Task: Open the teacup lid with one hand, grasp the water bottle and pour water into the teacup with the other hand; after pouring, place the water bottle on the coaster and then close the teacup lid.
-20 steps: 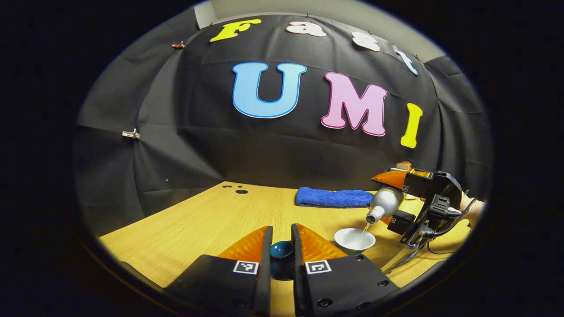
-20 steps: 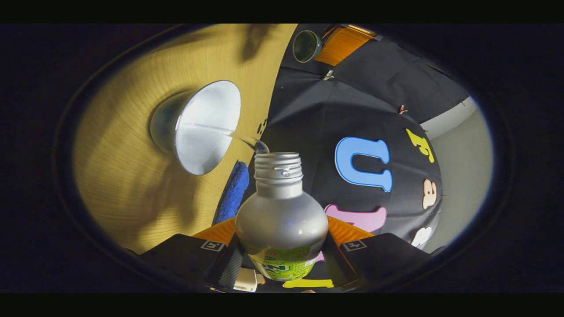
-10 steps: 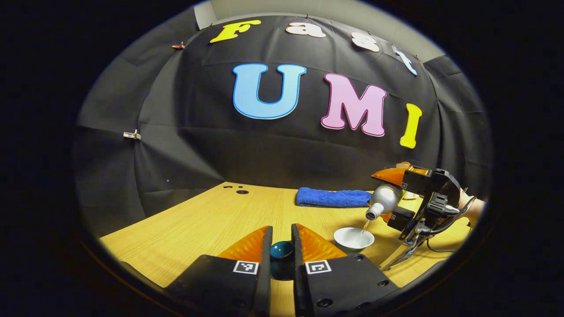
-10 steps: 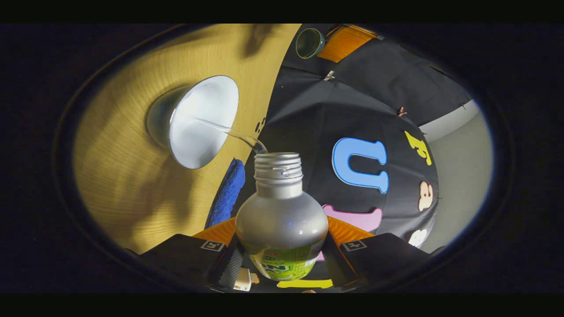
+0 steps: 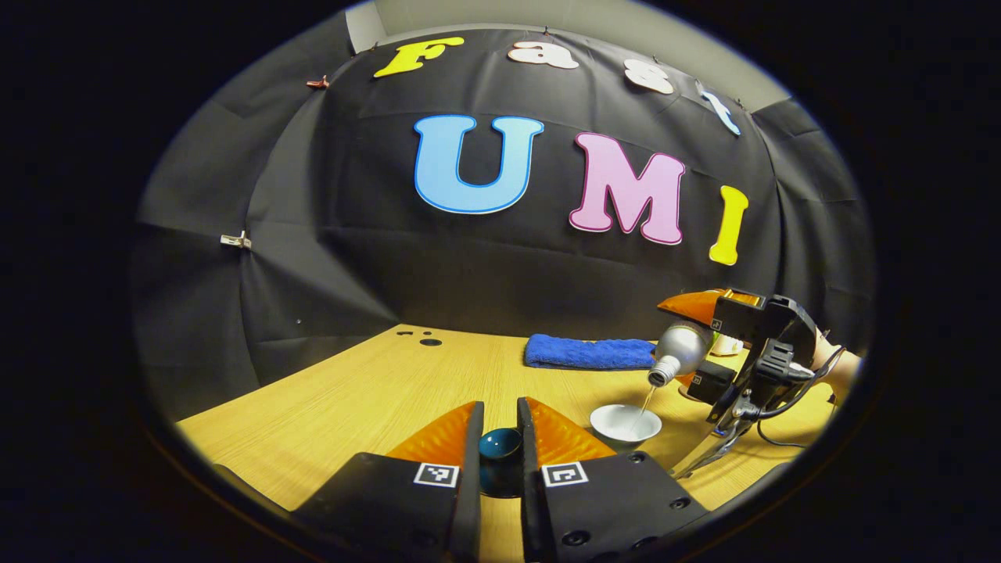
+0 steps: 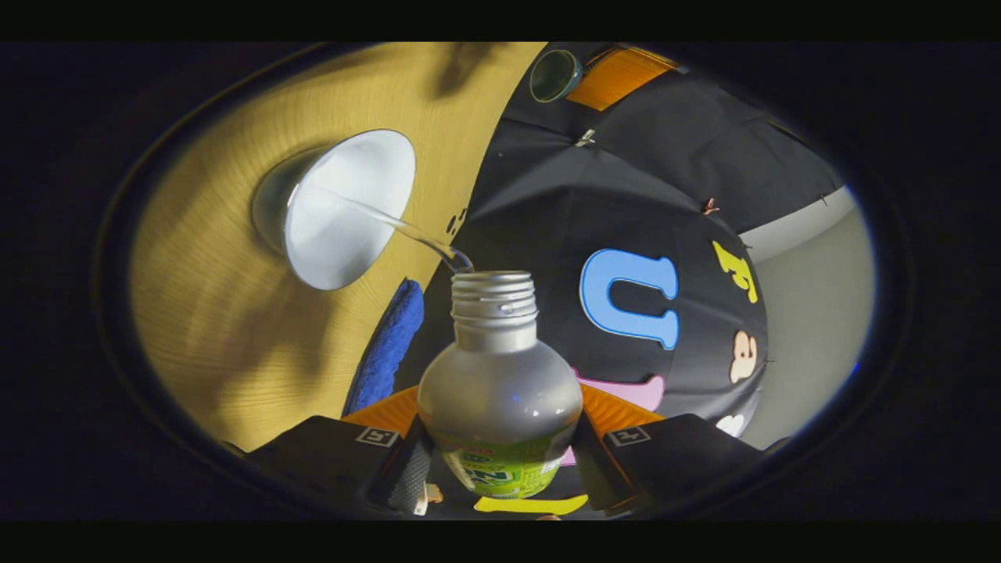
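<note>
In the left gripper view, the left tool pinches the teacup lid aside at 6 o'clock, so the teacup stands uncovered at 4 o'clock on the bench. In the right gripper view, the right tool clamps the tilted water bottle, streaming water toward 10 o'clock.

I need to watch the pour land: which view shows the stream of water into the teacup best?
The right gripper view: the stream arcs from the water bottle mouth into the teacup, large and close. In the left gripper view the stream is a thin, distant line.
</note>
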Available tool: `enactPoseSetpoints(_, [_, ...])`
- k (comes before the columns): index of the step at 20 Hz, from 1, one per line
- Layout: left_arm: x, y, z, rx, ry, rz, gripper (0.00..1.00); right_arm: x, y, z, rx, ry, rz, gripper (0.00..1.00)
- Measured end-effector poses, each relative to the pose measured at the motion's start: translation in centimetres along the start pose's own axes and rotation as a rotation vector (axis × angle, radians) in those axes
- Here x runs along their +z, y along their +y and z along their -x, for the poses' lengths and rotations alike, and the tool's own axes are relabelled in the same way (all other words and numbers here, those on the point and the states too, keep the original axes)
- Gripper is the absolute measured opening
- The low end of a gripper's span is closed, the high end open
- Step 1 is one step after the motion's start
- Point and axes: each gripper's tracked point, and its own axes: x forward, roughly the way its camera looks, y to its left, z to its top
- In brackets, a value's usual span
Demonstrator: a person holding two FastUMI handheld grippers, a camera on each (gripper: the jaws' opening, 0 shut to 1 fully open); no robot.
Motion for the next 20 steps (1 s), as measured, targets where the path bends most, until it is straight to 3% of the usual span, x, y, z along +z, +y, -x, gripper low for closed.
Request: enactPoseSetpoints(20, [0.1,-0.2,0.7,-0.006,-0.001,0.001,0.24,0.6,-1.1,0.3,-0.03,-0.032,0.061,0.8])
